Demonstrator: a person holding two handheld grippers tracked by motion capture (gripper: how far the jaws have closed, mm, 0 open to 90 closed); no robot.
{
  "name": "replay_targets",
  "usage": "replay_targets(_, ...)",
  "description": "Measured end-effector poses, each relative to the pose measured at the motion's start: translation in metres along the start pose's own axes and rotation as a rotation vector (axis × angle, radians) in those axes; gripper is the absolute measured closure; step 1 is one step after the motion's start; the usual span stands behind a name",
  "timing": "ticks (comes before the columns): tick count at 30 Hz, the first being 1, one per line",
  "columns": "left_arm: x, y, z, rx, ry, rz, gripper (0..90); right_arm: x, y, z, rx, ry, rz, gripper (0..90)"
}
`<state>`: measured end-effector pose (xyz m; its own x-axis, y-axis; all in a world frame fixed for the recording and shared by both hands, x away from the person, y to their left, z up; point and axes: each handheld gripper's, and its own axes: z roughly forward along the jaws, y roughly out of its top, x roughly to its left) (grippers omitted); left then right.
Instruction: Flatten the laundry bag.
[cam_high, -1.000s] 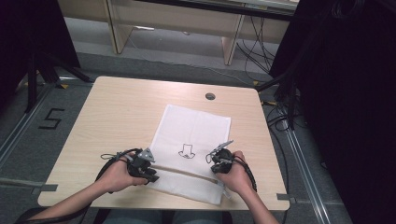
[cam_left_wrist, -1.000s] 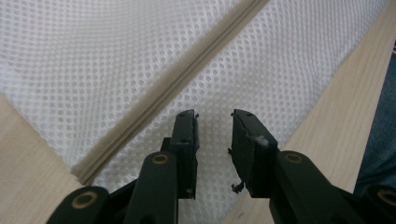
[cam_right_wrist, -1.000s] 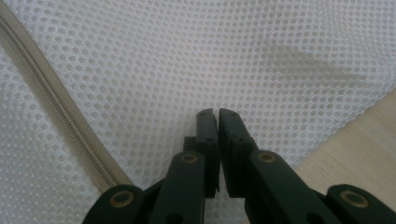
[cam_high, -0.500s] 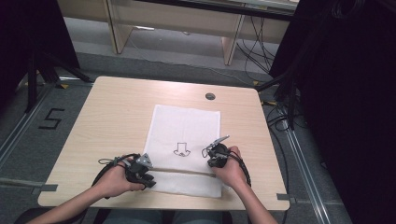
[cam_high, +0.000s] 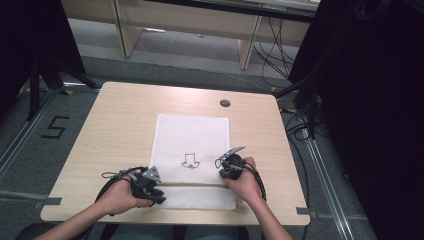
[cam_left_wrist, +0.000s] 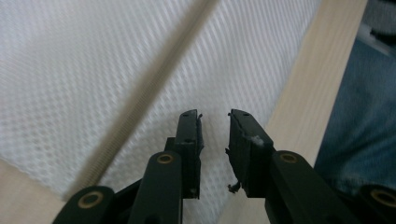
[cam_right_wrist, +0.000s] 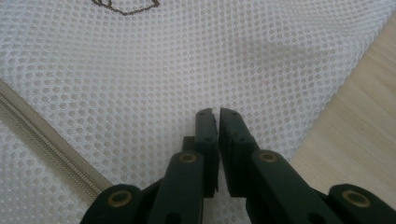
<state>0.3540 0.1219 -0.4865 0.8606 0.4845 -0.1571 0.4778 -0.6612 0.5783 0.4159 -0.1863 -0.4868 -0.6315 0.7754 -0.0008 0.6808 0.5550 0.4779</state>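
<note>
A white mesh bag (cam_high: 192, 135) lies flat on the wooden table (cam_high: 125, 115), with a small outline drawing (cam_high: 190, 161) on it and a zipper (cam_high: 190, 185) across its near end. My left gripper (cam_high: 156, 196) is at the bag's near left corner. In the left gripper view it (cam_left_wrist: 215, 116) hovers over the mesh (cam_left_wrist: 93, 56) beside the zipper (cam_left_wrist: 154, 84), open after closing a little, nothing between the pads. My right gripper (cam_high: 225, 174) is at the bag's right edge. It (cam_right_wrist: 215, 112) is shut, tips against the mesh (cam_right_wrist: 140, 70); I cannot tell whether fabric is pinched.
A round cable hole (cam_high: 225, 103) sits near the table's far right. The table's near edge (cam_left_wrist: 308, 93) and the person's blue trouser leg (cam_left_wrist: 364, 116) are close to the left gripper. Dark equipment and cables (cam_high: 310, 100) stand off the right side.
The bag has swung from a skewed lie to square with the table, its far end moving left. Both hands stayed near the bag's near end.
</note>
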Motion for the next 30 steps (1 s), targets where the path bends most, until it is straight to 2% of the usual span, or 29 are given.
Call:
replay_targets(1, 0.0, 0.0, 0.0, 0.0, 0.0, 0.0, 73.3, 0.001, 0.0, 0.0, -0.003, -0.004, 0.002, 86.6)
replay_targets(2, 0.002, 0.002, 0.0, -0.081, 0.029, -0.037, 73.2, 0.0, 0.0, 0.001, -0.006, -0.007, -0.012, 86.6)
replay_targets(3, 0.008, 0.003, -0.003, -0.055, 0.044, 0.013, 72.6, 0.002, 0.0, 0.001, -0.007, -0.014, -0.012, 86.6)
replay_targets(4, 0.008, 0.002, -0.001, -0.091, 0.056, -0.022, 71.9, 0.004, 0.0, 0.0, 0.0, -0.016, 0.0, 86.5)
replay_targets(5, 0.01, 0.002, 0.001, -0.124, 0.074, -0.04, 71.7, 0.005, 0.0, 0.0, 0.0, -0.012, 0.004, 86.5)
replay_targets(9, 0.017, -0.001, 0.007, -0.118, 0.096, -0.065, 71.8, 0.009, 0.001, 0.001, 0.0, -0.007, 0.003, 85.8)
replay_targets(10, 0.019, -0.001, 0.008, -0.101, 0.105, -0.057, 71.8, 0.01, 0.001, 0.001, -0.007, -0.015, -0.012, 85.2)
replay_targets(11, 0.023, -0.002, 0.008, -0.068, 0.112, -0.035, 72.0, 0.012, 0.002, 0.001, 0.001, -0.007, 0.0, 84.6)
replay_targets(12, 0.024, -0.002, 0.01, -0.072, 0.117, -0.04, 72.3, 0.013, 0.002, 0.002, -0.005, -0.004, -0.006, 83.9)
replay_targets(13, 0.025, -0.002, 0.011, -0.068, 0.112, -0.065, 73.3, 0.016, 0.002, 0.002, -0.003, 0.0, -0.004, 83.0)
replay_targets(14, 0.029, -0.002, 0.007, -0.024, 0.106, -0.031, 73.3, 0.016, 0.002, 0.002, -0.003, 0.0, -0.004, 83.0)
replay_targets(15, 0.03, -0.002, 0.007, -0.025, 0.1, -0.042, 73.7, 0.016, 0.002, 0.002, -0.005, -0.002, -0.007, 79.7)
replay_targets(17, 0.03, -0.002, 0.007, -0.024, 0.104, -0.035, 73.5, 0.015, 0.002, 0.002, -0.007, -0.002, -0.013, 76.5)
replay_targets(18, 0.029, -0.002, 0.006, -0.022, 0.114, -0.016, 72.5, 0.012, 0.001, 0.0, -0.022, 0.005, 0.008, 70.8)
replay_targets(19, 0.025, -0.003, 0.006, -0.02, 0.106, -0.03, 72.1, 0.008, 0.001, -0.002, -0.046, 0.004, 0.003, 69.0)
replay_targets(20, 0.024, -0.003, 0.006, -0.016, 0.099, -0.022, 71.5, 0.008, 0.001, -0.006, -0.056, 0.002, 0.026, 67.2)
replay_targets(21, 0.024, -0.003, 0.006, -0.016, 0.099, -0.022, 71.2, 0.008, 0.001, -0.006, -0.056, 0.002, 0.026, 67.2)
replay_targets(22, 0.022, -0.004, 0.007, -0.018, 0.092, -0.02, 70.8, 0.003, -0.001, -0.014, -0.101, -0.012, 0.04, 65.0)
replay_targets(23, 0.021, -0.003, 0.006, -0.015, 0.092, -0.016, 70.6, 0.0, -0.003, -0.018, -0.134, -0.02, 0.03, 64.3)
replay_targets(24, 0.021, -0.003, 0.006, -0.015, 0.092, -0.016, 70.3, 0.0, -0.005, -0.023, -0.149, -0.018, 0.058, 63.7)
replay_targets(25, 0.019, -0.002, 0.007, -0.082, 0.098, -0.056, 70.0, -0.003, -0.008, -0.027, -0.164, -0.027, 0.059, 63.3)
replay_targets(26, 0.019, -0.001, 0.006, -0.113, 0.108, -0.057, 69.4, -0.006, -0.011, -0.032, -0.162, -0.037, 0.054, 62.9)
replay_targets(27, 0.019, -0.001, 0.005, -0.126, 0.109, -0.072, 68.3, -0.009, -0.014, -0.035, -0.176, -0.044, 0.047, 62.6)
replay_targets(28, 0.02, 0.0, 0.004, -0.148, 0.115, -0.068, 66.7, -0.009, -0.017, -0.037, -0.178, -0.039, 0.078, 62.5)
replay_targets(30, 0.021, 0.0, 0.004, -0.162, 0.118, -0.076, 64.6, -0.011, -0.02, -0.039, -0.182, -0.044, 0.085, 62.3)
